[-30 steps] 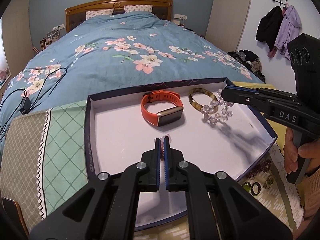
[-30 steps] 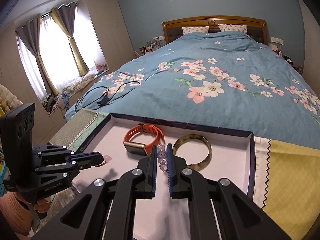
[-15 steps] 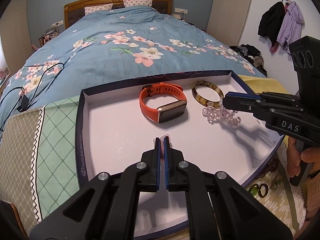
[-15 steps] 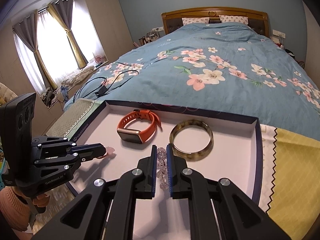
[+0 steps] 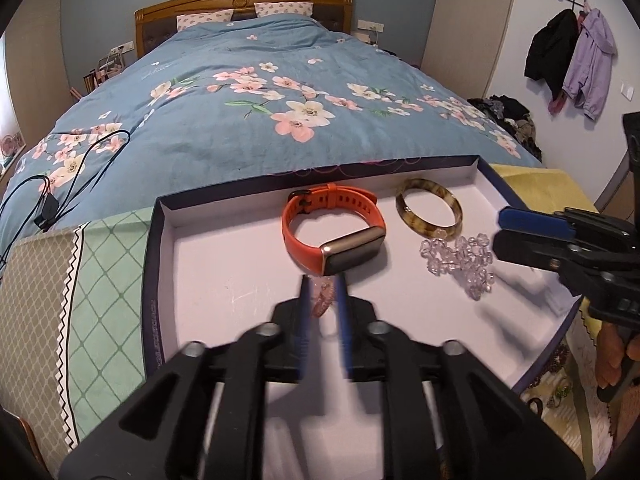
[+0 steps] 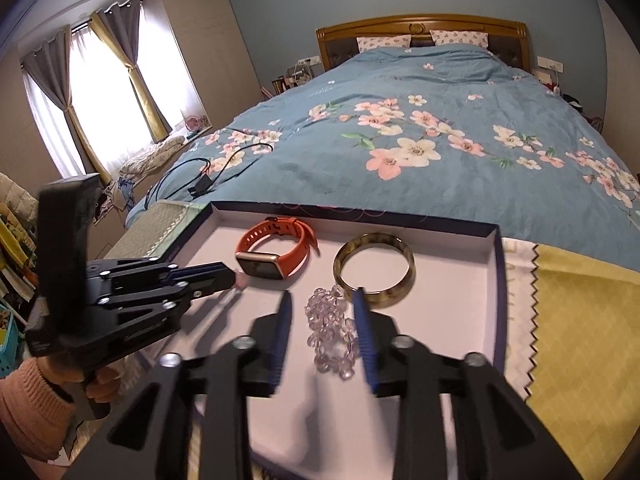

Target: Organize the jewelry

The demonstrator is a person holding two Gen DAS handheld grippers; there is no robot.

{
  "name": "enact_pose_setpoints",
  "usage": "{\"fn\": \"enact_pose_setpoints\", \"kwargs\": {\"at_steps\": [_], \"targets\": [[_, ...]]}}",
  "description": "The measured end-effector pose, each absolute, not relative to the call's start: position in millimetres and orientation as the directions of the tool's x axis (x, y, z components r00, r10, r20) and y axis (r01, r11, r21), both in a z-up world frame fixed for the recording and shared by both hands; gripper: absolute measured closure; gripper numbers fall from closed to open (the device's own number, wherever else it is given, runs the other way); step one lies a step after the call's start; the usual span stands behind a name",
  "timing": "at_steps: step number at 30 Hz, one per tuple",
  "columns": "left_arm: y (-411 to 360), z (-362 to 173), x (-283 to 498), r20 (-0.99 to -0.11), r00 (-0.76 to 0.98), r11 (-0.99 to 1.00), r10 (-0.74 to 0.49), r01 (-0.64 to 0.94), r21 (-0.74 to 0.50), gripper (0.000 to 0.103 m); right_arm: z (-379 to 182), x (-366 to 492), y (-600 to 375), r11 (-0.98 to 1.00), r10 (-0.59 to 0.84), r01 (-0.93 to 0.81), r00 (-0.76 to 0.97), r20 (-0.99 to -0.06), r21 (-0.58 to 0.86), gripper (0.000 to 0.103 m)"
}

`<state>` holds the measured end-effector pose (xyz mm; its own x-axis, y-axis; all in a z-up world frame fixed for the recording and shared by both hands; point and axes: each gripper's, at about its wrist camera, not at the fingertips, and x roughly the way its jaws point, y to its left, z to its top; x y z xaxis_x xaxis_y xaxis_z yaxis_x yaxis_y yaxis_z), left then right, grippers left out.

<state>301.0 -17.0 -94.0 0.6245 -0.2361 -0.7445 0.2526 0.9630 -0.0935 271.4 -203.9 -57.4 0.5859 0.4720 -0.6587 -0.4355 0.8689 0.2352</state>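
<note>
On the bed, a shallow tray (image 5: 158,280) holds an orange watch (image 5: 334,232) and a tortoiseshell bangle (image 5: 428,208) near its far edge. The right gripper (image 6: 322,320), fingers spread, straddles a released clear bead bracelet (image 6: 330,328). The left gripper (image 5: 322,300), fingers parted, straddles a small pink piece (image 5: 322,298). Best to lift both straight up, avoiding snags.

Bed with blue floral duvet (image 5: 248,120) fills the background; wooden headboard (image 6: 424,26), two patterned pillows (image 5: 282,9) against it. Black charger cable (image 5: 48,196) lies coiled on the duvet's left side. Black and purple jackets (image 5: 568,52) hang from wall hooks. Window with gold curtains (image 6: 142,80). Green lattice cloth (image 5: 108,280) and yellow cloth (image 6: 580,320) at the bed's foot.
</note>
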Motion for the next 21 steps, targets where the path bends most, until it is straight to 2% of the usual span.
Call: {"fn": "enact_pose_setpoints", "kwargs": {"at_steps": [1,2,4,7,15,17,21], "targets": [[-16.3,-91.6,297.7,-0.732,0.644,0.966,-0.224,0.246,-0.079,0.068,-54.4,267.2,-206.3,0.866,0.478,-0.441,0.588,-0.653,0.236,0.068],[-16.4,-90.1,295.9,-0.726,0.653,0.968,-0.216,0.243,-0.070,0.063,-50.5,261.2,-208.9,0.862,0.484,-0.450,0.590,-0.646,0.235,0.068],[-14.9,-83.4,289.5,-0.711,0.671,0.970,-0.210,0.236,-0.064,0.060,-45.1,251.5,-212.9,0.858,0.490,-0.459,0.595,-0.637,0.230,0.064],[-7.9,-68.4,274.6,-0.669,0.715,0.974,-0.203,0.218,-0.063,0.049,-39.8,234.1,-218.8,0.850,0.500,-0.476,0.593,-0.631,0.227,0.064],[13.9,-35.1,213.8,-0.584,0.782,0.973,-0.218,0.219,-0.071,0.048,-45.7,186.5,-231.6,0.846,0.480,-0.504,0.575,-0.662,0.175,0.064],[17.7,-34.2,195.6,-0.581,0.777,0.968,-0.240,0.237,-0.082,0.042,-53.0,177.8,-234.7,0.849,0.463,-0.502,0.561,-0.686,0.163,0.064],[15.7,-42.4,164.7,-0.594,0.754,0.955,-0.280,0.282,-0.093,0.042,-73.1,168.5,-243.4,0.870,0.423,-0.466,0.539,-0.728,0.161,0.064]]}}
